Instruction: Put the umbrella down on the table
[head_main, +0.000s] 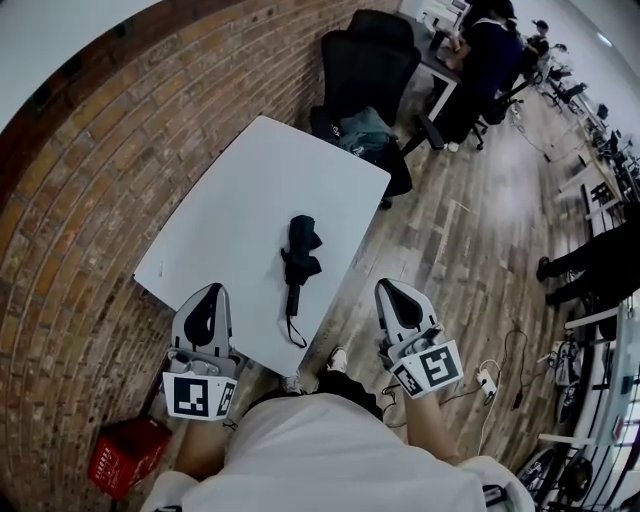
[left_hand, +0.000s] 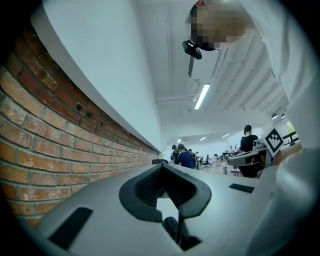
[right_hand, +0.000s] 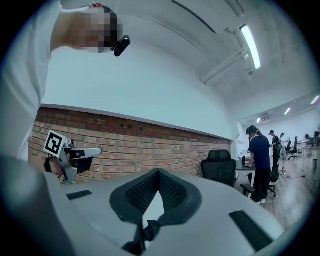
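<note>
A black folded umbrella (head_main: 300, 255) lies on the white table (head_main: 250, 170), its strap loop reaching toward the near edge. Neither gripper touches it. My left gripper (head_main: 211, 291) hovers over the table's near left corner, jaws shut and empty. To the right of the near edge, over the wooden floor, my right gripper (head_main: 392, 289) is also shut with nothing in it. In the left gripper view the closed tips (left_hand: 161, 167) point along the brick wall. In the right gripper view the closed tips (right_hand: 158, 173) point toward the wall, and the left gripper (right_hand: 70, 156) shows at left.
Black office chairs (head_main: 365, 60) stand at the table's far end. A red basket (head_main: 128, 455) sits on the floor at lower left beside the brick wall (head_main: 80, 220). People (head_main: 490, 45) work at desks at upper right. Cables and a power strip (head_main: 487, 380) lie on the floor at right.
</note>
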